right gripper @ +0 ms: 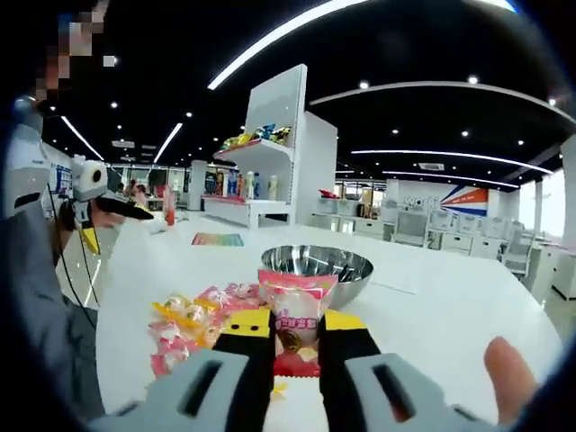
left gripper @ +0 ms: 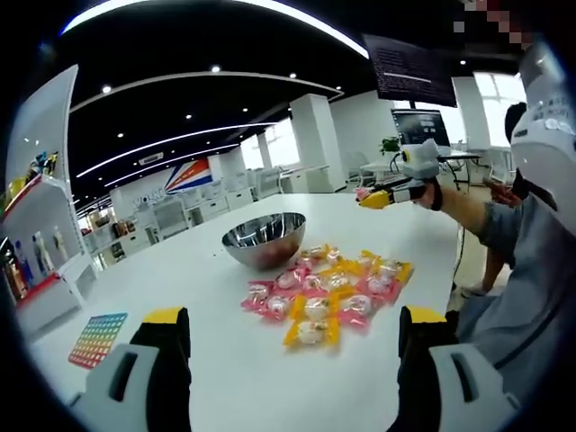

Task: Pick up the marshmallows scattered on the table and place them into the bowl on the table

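A big white table (left gripper: 225,360) fills the lower half of the left gripper view. A shiny metal bowl (left gripper: 265,239) sits near the middle of the frame. Just right of it and lower lies a heap of pink and yellow marshmallows (left gripper: 328,292). The left gripper (left gripper: 292,346) at the bottom has its jaws spread wide, with nothing between them. In the right gripper view, the right gripper (right gripper: 294,346) at bottom center squeezes one pink marshmallow pack (right gripper: 295,315), in front of the bowl.

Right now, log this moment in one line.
right gripper: shut on pink marshmallow packet | left gripper: open | bowl: ahead | pile: on table
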### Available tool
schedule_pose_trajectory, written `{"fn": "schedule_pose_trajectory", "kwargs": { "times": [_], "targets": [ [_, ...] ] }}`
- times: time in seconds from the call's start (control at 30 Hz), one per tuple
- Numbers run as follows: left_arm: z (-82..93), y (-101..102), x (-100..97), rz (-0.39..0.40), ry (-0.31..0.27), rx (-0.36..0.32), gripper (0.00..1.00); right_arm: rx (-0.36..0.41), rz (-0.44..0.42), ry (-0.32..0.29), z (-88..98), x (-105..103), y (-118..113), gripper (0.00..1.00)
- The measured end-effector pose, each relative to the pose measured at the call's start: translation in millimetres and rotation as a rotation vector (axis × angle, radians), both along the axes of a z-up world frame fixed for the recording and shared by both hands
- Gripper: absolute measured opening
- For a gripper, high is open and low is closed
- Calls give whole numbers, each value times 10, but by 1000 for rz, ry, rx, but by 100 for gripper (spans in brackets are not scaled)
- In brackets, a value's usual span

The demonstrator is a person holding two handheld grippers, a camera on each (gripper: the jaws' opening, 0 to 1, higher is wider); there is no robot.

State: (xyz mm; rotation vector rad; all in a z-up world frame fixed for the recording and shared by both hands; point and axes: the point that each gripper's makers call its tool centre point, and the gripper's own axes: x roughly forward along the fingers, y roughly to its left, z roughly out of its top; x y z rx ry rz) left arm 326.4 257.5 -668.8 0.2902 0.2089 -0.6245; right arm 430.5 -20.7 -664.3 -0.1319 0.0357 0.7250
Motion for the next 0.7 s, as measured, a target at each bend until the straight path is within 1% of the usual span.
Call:
{"fn": "schedule_pose_trajectory", "kwargs": {
  "times": [0.17,0.3,0.6,0.7],
  "targets": [
    [11,-14,-5,-6,0,0,96,-1,15,-18,92,-218,25,14],
    [3,-4,-10,-6,1,8,96,-10,27,-16,105,-303,42,14],
    [-4,35,-26,1,1,13,96,12,37,-22,151,-530,88,14],
    [-7,42,-22,3,3,12,96,8,48,-17,149,-605,130,14]
  ]
}}
